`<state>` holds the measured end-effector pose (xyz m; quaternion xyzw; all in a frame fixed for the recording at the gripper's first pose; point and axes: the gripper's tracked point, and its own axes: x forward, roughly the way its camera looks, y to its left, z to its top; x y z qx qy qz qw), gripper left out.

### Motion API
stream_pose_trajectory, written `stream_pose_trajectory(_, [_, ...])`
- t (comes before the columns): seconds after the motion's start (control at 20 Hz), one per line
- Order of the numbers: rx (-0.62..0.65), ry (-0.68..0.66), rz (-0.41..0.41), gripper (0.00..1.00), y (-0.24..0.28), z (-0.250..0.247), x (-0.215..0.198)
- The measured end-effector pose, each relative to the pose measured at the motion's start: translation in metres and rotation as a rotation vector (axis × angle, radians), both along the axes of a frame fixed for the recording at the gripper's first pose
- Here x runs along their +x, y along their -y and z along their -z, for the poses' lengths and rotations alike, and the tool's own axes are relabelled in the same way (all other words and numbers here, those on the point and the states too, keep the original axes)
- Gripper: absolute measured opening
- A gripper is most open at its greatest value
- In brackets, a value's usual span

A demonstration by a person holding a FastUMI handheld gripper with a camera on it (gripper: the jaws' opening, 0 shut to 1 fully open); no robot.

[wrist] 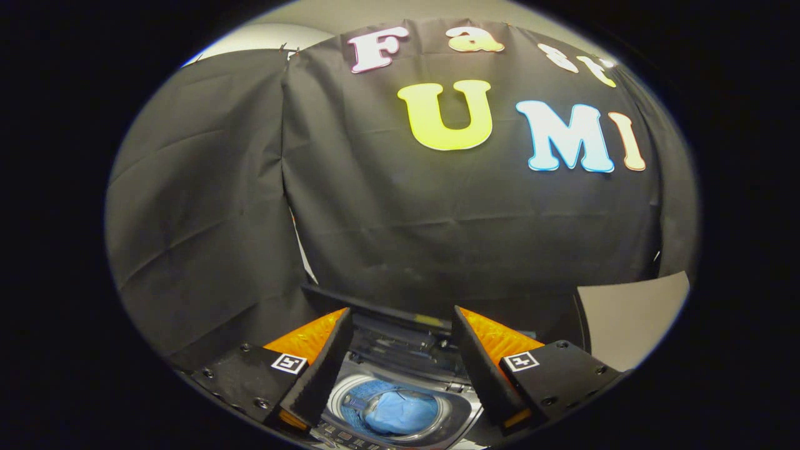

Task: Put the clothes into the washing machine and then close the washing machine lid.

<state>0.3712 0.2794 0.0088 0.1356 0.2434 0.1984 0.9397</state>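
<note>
With the soft blue clothes [400, 412] already in the washing machine [400, 400] drum, the empty gripper [400, 325], fingers apart, should push its stiff, light raised lid [375, 309] by the top edge.

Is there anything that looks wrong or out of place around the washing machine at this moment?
Nothing stands out. The blue clothes lie inside the washing machine drum, its lid stands open behind, and the tool hangs open above, holding nothing.
</note>
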Motion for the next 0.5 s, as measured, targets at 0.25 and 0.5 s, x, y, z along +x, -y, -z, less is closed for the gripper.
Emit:
stream_pose_trajectory(0.25, [0.037, -0.007, 0.055, 0.98, 0.009, -0.012, 0.049])
stream_pose_trajectory(0.5, [0.069, -0.096, 0.1, 0.98, 0.005, 0.004, 0.09])
